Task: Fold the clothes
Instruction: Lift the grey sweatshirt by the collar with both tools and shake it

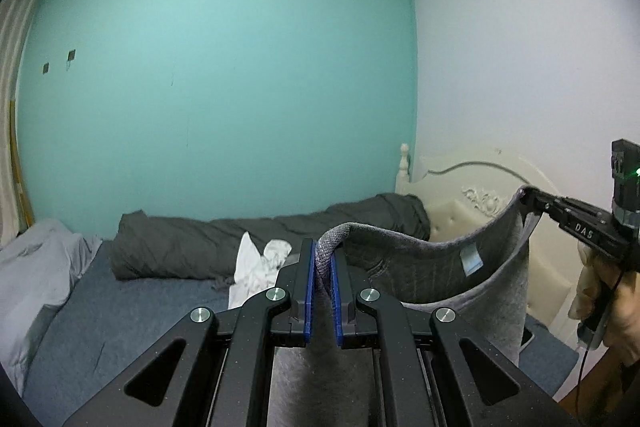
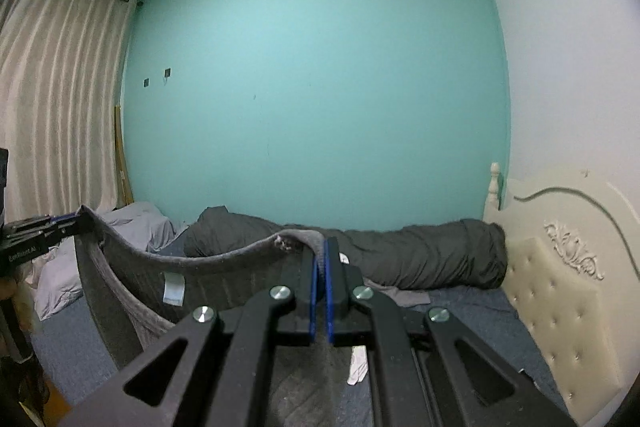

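Observation:
A grey knit garment [image 1: 436, 275] hangs in the air above the bed, stretched between both grippers, with a white label on its inner side. My left gripper [image 1: 323, 247] is shut on one top corner of it. My right gripper [image 2: 321, 247] is shut on the other top corner; it also shows at the right of the left wrist view [image 1: 528, 197]. The garment [image 2: 208, 275] sags between the two grips and its body hangs down below them. The left gripper appears at the left edge of the right wrist view [image 2: 82, 215].
A bed with a blue sheet [image 1: 120, 315] lies below. A rolled dark grey duvet [image 2: 400, 255] lies along the teal wall. A white cloth [image 1: 256, 275] lies on the sheet. Pale bedding [image 1: 36, 267] is at the left, a cream headboard [image 2: 560, 287] at the right, curtains [image 2: 56, 99] at far left.

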Demonstrator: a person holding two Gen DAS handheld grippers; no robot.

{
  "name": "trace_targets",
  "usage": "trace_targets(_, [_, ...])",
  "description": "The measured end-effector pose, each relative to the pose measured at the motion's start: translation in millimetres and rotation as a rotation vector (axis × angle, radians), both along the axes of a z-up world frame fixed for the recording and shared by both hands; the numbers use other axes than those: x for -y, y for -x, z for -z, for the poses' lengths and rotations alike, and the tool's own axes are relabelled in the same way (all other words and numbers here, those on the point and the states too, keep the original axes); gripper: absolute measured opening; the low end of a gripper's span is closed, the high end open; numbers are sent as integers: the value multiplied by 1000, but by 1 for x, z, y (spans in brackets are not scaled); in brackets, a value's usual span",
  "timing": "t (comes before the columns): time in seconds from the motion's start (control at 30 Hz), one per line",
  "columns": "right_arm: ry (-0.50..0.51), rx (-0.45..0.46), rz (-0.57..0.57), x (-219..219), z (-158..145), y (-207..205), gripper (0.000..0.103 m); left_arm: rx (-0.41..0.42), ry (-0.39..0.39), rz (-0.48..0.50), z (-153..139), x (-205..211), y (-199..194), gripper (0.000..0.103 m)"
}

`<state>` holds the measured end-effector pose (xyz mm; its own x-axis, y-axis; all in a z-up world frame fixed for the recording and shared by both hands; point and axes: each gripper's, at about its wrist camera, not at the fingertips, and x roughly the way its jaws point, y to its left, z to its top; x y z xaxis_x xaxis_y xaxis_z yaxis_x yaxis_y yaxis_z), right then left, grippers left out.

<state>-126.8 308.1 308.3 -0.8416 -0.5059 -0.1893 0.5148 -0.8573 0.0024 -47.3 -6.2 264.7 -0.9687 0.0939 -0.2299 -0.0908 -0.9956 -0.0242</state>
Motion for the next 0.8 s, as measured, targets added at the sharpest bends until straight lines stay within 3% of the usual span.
trace_targets(0.8, [43, -131, -61, -44, -79, -116, 3, -180, 73, 9, -71, -20, -143, 7])
